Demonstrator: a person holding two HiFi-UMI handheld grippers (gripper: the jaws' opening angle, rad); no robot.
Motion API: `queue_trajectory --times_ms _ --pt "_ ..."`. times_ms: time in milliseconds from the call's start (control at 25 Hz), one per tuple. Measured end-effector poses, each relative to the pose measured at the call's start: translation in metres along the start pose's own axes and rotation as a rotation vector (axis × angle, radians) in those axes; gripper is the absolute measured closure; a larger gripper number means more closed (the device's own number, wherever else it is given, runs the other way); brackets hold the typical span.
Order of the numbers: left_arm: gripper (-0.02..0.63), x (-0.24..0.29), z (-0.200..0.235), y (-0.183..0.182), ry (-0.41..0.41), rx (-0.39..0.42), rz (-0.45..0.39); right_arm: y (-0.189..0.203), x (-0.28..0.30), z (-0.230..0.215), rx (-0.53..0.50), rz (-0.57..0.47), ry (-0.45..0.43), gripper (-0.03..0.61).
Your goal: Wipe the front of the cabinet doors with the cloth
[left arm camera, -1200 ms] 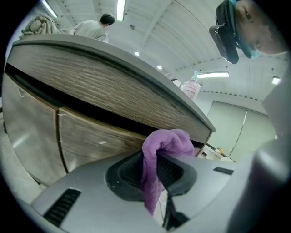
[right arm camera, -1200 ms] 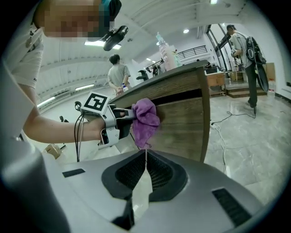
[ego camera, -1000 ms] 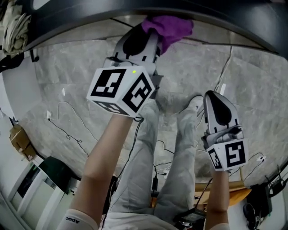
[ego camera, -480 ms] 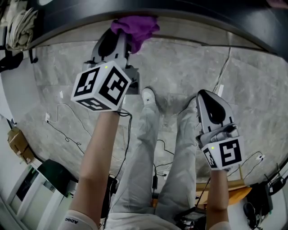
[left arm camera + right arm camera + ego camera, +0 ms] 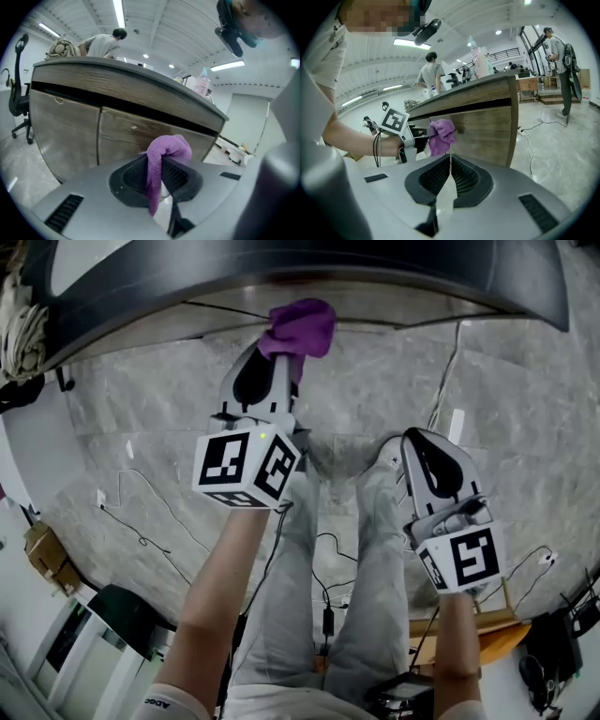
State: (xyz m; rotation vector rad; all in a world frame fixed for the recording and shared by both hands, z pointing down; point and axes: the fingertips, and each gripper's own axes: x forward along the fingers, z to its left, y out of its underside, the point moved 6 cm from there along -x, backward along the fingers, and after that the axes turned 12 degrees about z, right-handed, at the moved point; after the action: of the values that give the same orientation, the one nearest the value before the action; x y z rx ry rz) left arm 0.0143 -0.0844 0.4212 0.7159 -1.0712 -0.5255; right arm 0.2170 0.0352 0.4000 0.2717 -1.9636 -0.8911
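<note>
A purple cloth (image 5: 300, 328) is pinched in my left gripper (image 5: 281, 354), bunched at the tips and pressed up near the wooden cabinet doors (image 5: 131, 136). In the left gripper view the cloth (image 5: 161, 161) hangs between the shut jaws, in front of the seam between two door panels. From the right gripper view the cloth (image 5: 440, 135) and the left gripper (image 5: 419, 140) sit against the door front (image 5: 487, 136). My right gripper (image 5: 422, 448) is lower and to the right, apart from the cabinet, jaws together with nothing between them (image 5: 450, 166).
A dark countertop (image 5: 281, 268) overhangs the doors. Cables (image 5: 141, 521) trail across the marble floor, and one cord (image 5: 450, 362) runs down by the cabinet's right end. My legs (image 5: 328, 568) stand below. People (image 5: 431, 72) stand beyond the counter. An office chair (image 5: 18, 93) is at the left.
The left gripper with the cloth swept left along the cabinet, then back right and slightly down. The right gripper stayed almost still.
</note>
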Motion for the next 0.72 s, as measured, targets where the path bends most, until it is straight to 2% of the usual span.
queue_trajectory --times_ms 240,360,520,720 --pt "0.554 0.048 -0.091 0.037 0.140 0.128 0.109 0.022 -0.028 -0.040 0.035 0.004 0.023 0.549" --pt "0.554 0.076 -0.129 0.048 0.200 0.161 0.153 0.036 -0.041 -0.057 0.069 0.000 0.031 0.549" --pt "0.554 0.109 -0.157 0.049 0.216 0.132 0.178 0.054 -0.054 -0.076 0.115 -0.001 0.038 0.549" --pt "0.554 0.139 -0.162 0.046 0.167 0.060 0.184 0.078 -0.064 -0.098 0.161 0.010 0.052 0.549"
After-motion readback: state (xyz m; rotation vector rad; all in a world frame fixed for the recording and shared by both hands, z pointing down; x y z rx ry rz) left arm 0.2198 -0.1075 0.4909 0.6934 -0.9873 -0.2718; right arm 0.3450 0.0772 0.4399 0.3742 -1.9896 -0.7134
